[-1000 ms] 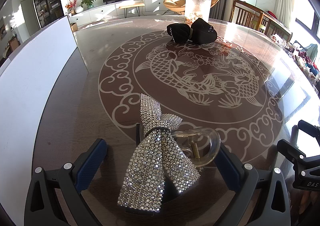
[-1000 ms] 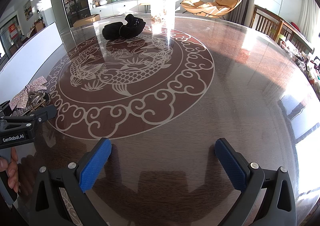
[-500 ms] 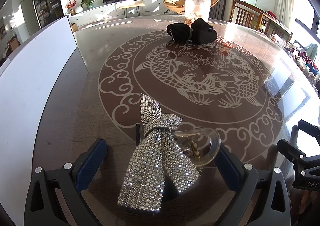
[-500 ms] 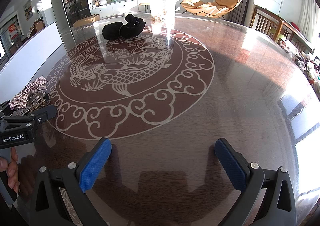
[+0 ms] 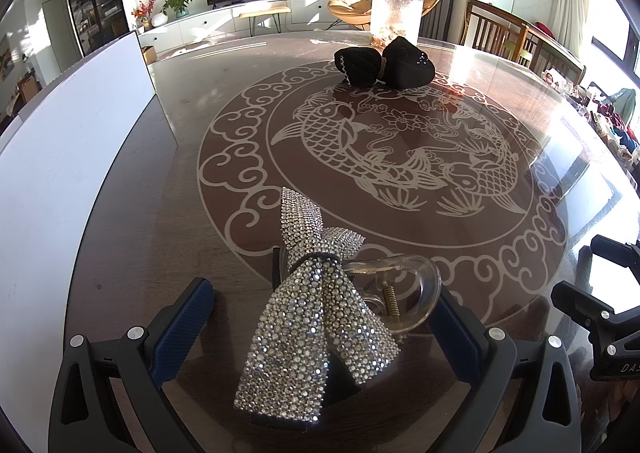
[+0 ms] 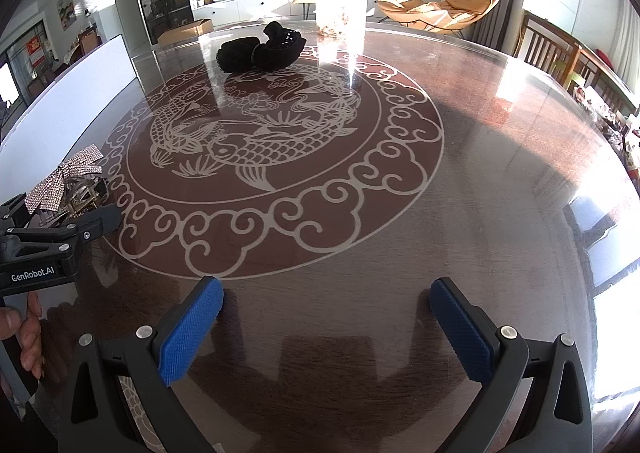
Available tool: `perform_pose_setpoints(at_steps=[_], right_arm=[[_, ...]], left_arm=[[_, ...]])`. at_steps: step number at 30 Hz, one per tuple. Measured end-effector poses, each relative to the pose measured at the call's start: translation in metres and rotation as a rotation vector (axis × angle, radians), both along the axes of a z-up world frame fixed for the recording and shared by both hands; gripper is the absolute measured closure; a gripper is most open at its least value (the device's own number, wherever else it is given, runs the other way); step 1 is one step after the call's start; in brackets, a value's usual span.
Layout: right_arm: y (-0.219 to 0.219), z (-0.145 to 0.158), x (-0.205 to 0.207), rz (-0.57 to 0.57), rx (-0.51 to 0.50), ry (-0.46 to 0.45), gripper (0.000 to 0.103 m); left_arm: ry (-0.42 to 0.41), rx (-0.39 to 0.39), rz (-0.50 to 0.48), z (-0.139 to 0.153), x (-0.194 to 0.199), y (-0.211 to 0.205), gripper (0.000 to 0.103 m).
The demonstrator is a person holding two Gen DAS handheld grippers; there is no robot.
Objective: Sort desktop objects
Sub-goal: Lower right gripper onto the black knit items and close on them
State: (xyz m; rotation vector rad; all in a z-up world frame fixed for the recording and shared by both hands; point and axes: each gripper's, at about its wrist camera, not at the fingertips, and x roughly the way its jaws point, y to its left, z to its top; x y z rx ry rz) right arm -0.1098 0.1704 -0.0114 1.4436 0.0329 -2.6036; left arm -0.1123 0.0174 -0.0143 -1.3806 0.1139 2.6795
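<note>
Nothing has moved since the earlier frames; both grippers and every object sit where they were a second ago.

Left wrist view: the left gripper (image 5: 320, 325) stands wide, its two blue-padded fingers (image 5: 182, 327) apart on either side of a rhinestone bow hair clip (image 5: 316, 317) and not touching it; the bow lies on the tabletop (image 5: 132, 237) near the near edge, just outside the cloud border of the fish medallion (image 5: 400, 157), with its clear plastic claw and brass spring showing at its right; a black bow hair accessory (image 5: 384, 67) rests at the far side of the medallion, just in front of a clear cylindrical container (image 5: 396, 15) near the far edge; a white board (image 5: 64, 141) stands along the left edge; the black frame of the right gripper shows at the right border.

Right wrist view: the right gripper (image 6: 326, 329) is likewise spread wide with nothing between its pads, hovering over bare tabletop (image 6: 500, 173) near the near edge, below the medallion (image 6: 276, 141); the rhinestone bow (image 6: 62, 183) sits well to the left, near the left edge, with the left gripper's black frame beside it and a hand (image 6: 24, 337) gripping its handle; the black bow (image 6: 260, 49) and the clear container (image 6: 340, 3) stand at the far side.
</note>
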Motion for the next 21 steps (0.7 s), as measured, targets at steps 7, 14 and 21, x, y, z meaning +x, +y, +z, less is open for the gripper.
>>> perform_pose_setpoints(at_steps=[7, 14, 21], right_arm=[[-0.031, 0.030, -0.119, 0.211, 0.176, 0.025, 0.000], [-0.083, 0.027, -0.197, 0.425, 0.401, 0.044, 0.000], [-0.098, 0.013, -0.251, 0.420, 0.309, -0.038, 0.002]], left_arm=[[0.001, -0.002, 0.002, 0.000, 0.000, 0.000, 0.000], [0.001, -0.002, 0.004, 0.000, 0.000, 0.000, 0.000], [0.001, -0.002, 0.004, 0.000, 0.000, 0.000, 0.000]])
